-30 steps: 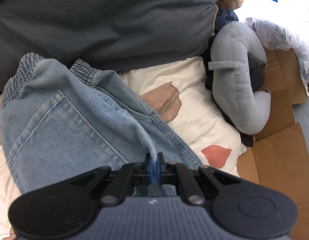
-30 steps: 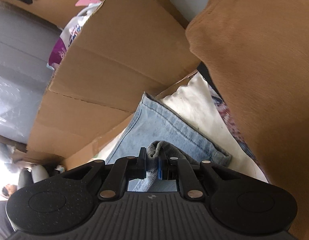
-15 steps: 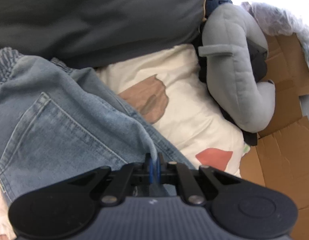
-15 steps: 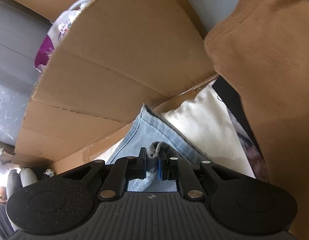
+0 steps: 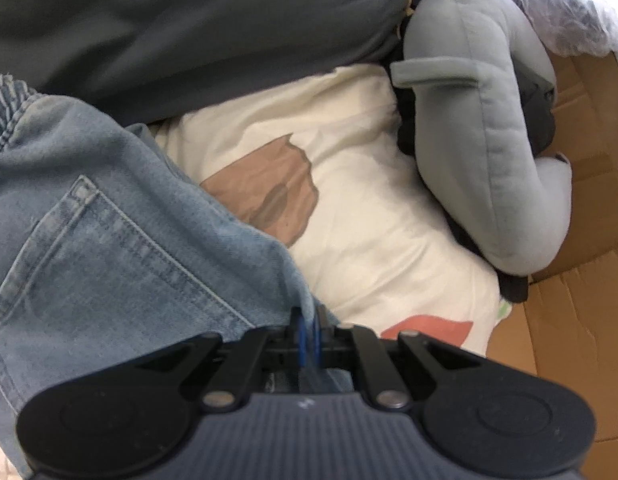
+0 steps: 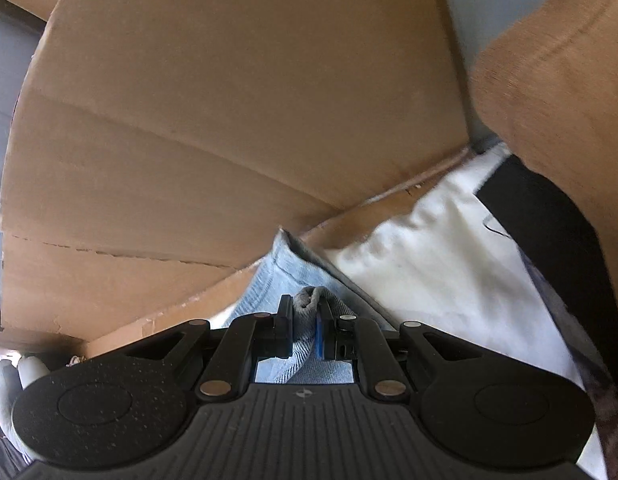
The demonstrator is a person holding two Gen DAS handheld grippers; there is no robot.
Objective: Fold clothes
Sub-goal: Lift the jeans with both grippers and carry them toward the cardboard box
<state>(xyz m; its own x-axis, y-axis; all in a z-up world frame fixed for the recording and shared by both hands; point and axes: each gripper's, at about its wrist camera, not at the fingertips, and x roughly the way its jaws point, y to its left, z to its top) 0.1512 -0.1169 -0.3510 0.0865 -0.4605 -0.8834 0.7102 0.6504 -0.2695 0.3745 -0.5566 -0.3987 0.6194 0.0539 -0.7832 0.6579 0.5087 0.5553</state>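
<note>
A cream sheet [image 5: 373, 216] with brown and red leaf shapes covers the bed, and everything else sits around it. Along its far edge in the left wrist view lies a big dark grey cushion [image 5: 189, 20]. On the sheet's right edge rests a grey plush toy [image 5: 485, 120], curved over something black, with flattened cardboard [image 5: 589, 200] beyond it. In the right wrist view a large cardboard sheet [image 6: 229, 120] stands at the sheet's far side, and a tan fabric mass [image 6: 557, 100] rises at the sheet's right, with a black strip [image 6: 549, 216] below it.

The jeans [image 5: 89, 240], light blue denim, lie across the left part of the sheet in the left wrist view, back pocket up and gathered waistband toward the cushion. In the right wrist view a leg of them reaches to the foot of the cardboard sheet, where its hem touches the cardboard.

The left gripper [image 5: 307, 330] is clamped tight on a thin fold of denim near the sheet's red leaf. The right gripper [image 6: 305, 320] is closed on a thicker bunch of the jeans, which bulges up between its fingers.
</note>
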